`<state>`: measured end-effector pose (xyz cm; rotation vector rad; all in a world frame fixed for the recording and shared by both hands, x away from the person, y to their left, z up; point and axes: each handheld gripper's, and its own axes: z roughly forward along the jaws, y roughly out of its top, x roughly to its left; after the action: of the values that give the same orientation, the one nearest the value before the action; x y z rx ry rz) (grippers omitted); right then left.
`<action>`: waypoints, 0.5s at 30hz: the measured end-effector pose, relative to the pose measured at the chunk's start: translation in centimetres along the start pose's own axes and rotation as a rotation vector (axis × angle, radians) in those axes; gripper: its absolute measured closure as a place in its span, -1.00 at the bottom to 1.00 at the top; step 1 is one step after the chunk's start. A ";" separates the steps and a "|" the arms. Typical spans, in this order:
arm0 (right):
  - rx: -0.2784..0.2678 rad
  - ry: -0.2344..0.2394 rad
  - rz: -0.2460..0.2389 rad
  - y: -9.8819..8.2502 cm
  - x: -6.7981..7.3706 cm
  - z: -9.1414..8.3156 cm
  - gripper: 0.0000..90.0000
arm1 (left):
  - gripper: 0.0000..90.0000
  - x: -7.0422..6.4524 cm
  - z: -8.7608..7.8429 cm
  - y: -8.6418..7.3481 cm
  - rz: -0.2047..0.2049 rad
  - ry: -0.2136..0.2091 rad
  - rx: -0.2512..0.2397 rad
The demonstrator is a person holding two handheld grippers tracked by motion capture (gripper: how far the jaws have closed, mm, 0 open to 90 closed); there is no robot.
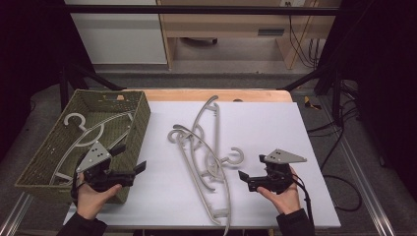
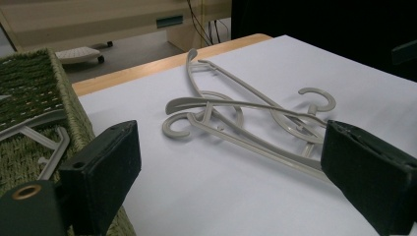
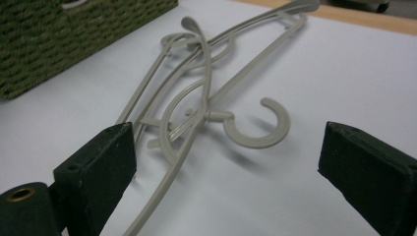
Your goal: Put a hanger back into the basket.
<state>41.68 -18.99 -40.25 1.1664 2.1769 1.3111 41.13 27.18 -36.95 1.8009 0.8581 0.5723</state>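
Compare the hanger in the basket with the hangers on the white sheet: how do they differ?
The basket hanger lies alone inside the green basket; the sheet hangers lie tangled in a pile, crossing each other. The basket hanger's hook points toward the far side; one sheet hanger's hook points toward the right tool. All are pale grey plastic.

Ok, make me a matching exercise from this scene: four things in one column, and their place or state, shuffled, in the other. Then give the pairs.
Things:
1. woven green basket
2. hanger in the basket
3. tangled hangers
4. right gripper

Place or state:
A. lying in a heap on the white sheet, mid-table
B. open, holding nothing, beside the heap's right side
C. at the table's left edge
D. lying inside woven walls

Pairs: 1-C, 2-D, 3-A, 4-B
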 end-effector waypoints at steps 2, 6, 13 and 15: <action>0.033 0.014 -0.010 -0.1 0.4 0.6 -0.79 | -0.83 0.1 0.0 0.0 -0.001 0.000 0.002; 0.072 0.019 -0.024 -0.2 1.1 1.3 -0.72 | -0.83 0.1 -0.1 0.0 0.001 0.001 0.007; 0.157 0.014 -0.030 -0.8 2.6 3.2 -0.53 | -0.84 0.3 0.0 -0.2 0.002 -0.001 0.011; 0.170 0.018 -0.032 -1.0 2.9 3.8 -0.51 | -0.84 0.3 0.0 -0.2 0.003 -0.004 0.012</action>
<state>41.86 -14.79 -42.74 1.1797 2.3485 1.1461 41.24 27.49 -37.11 1.8135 0.8578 0.5666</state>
